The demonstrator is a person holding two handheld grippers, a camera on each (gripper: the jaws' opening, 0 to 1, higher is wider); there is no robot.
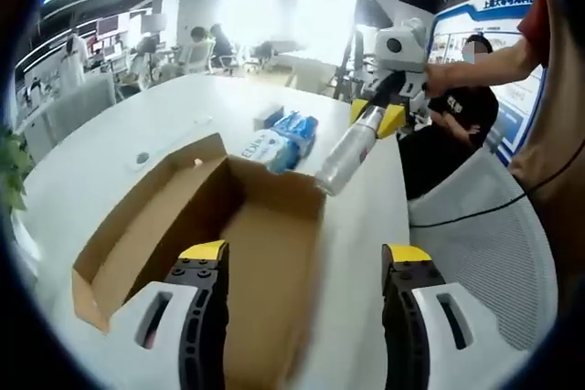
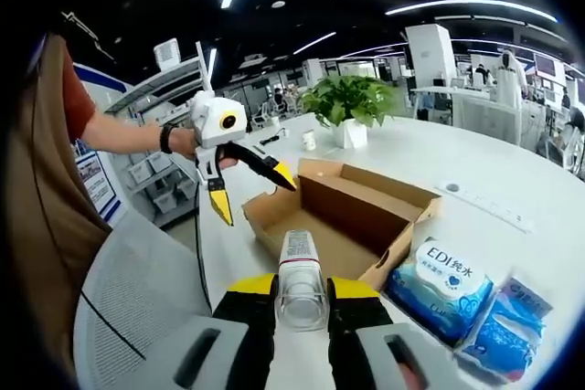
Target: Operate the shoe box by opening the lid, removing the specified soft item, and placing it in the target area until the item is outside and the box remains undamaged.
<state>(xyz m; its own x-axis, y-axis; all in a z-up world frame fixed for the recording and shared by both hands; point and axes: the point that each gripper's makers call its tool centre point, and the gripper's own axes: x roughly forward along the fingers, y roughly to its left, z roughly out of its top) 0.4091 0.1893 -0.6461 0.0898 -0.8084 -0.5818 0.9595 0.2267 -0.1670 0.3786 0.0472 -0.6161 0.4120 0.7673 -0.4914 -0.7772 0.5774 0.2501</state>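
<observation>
Cardboard shoe box (image 2: 343, 216) sits open on the white table (image 1: 137, 134), its flaps standing up and its brown floor bare. In the left gripper view the box (image 1: 210, 235) lies just ahead of the left gripper (image 1: 306, 267), whose jaws are spread wide with nothing between them. The right gripper (image 2: 302, 297) has its jaws closed on a clear plastic bottle (image 2: 300, 276), which sticks out forward from between the fingers and is held above the table beside the box's near corner. Two blue tissue packs (image 2: 448, 285) lie on the table just beside the box. A potted plant (image 2: 347, 102) stands beyond it.
</observation>
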